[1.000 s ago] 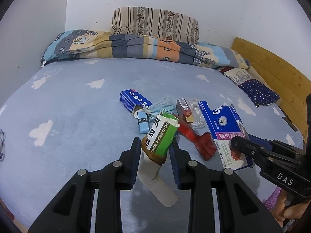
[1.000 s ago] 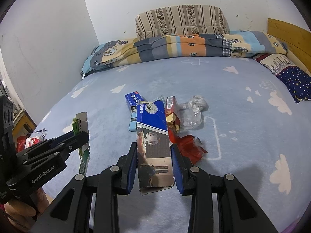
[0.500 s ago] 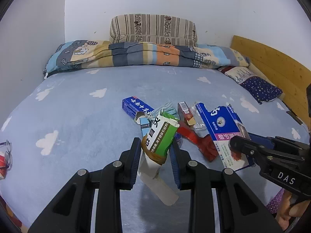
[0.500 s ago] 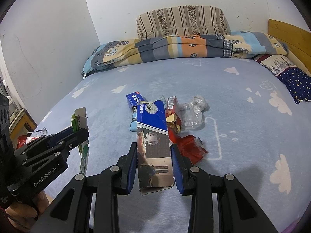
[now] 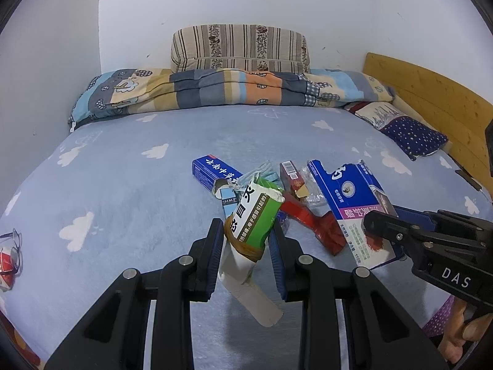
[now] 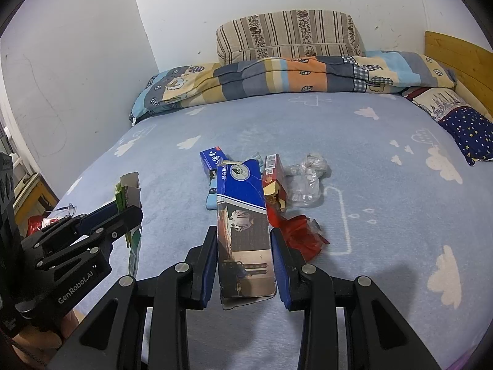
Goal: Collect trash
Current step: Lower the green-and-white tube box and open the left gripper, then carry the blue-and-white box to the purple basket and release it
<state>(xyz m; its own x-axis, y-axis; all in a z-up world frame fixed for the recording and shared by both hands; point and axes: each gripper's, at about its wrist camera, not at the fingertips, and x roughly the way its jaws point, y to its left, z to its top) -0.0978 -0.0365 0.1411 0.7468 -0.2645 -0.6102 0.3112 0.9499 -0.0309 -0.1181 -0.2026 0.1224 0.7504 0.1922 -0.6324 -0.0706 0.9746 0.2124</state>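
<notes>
Left wrist view: at the far left edge of the bed (image 5: 123, 191), glasses (image 5: 14, 243) lie by a red item that is cut off by the frame. In the middle, the left gripper (image 5: 246, 234) is clamped on a green carton (image 5: 255, 212), its pads pressing both sides; the carton is lifted and tilted, with a pale flap (image 5: 249, 296) hanging from its lower end. Behind it on the sheet lie a blue box (image 5: 212, 171), a cigarette pack (image 5: 292, 177) and a red wrapper (image 5: 314, 222), bunched close together. To the right, the right gripper (image 5: 374, 228) comes in from the side, closed on the big blue box (image 5: 348, 197). A hand (image 5: 462, 330) shows at the lower right. A wooden headboard (image 5: 431, 98) lines the far right.

Right wrist view: at the left, the left gripper (image 6: 129, 212) enters side-on with the green carton (image 6: 128, 191) sticking up past its tips. In the centre, the right gripper (image 6: 245, 240) grips the big blue box (image 6: 242, 215) between both pads, the box pointing away from the camera. Just right of it are the cigarette pack (image 6: 272, 175), crumpled clear plastic (image 6: 306, 178) and the red wrapper (image 6: 299, 234) on the sheet. A folded quilt (image 6: 292, 77) and a striped pillow (image 6: 289, 32) lie along the far wall, and a starred pillow (image 6: 462, 126) sits at the right.
</notes>
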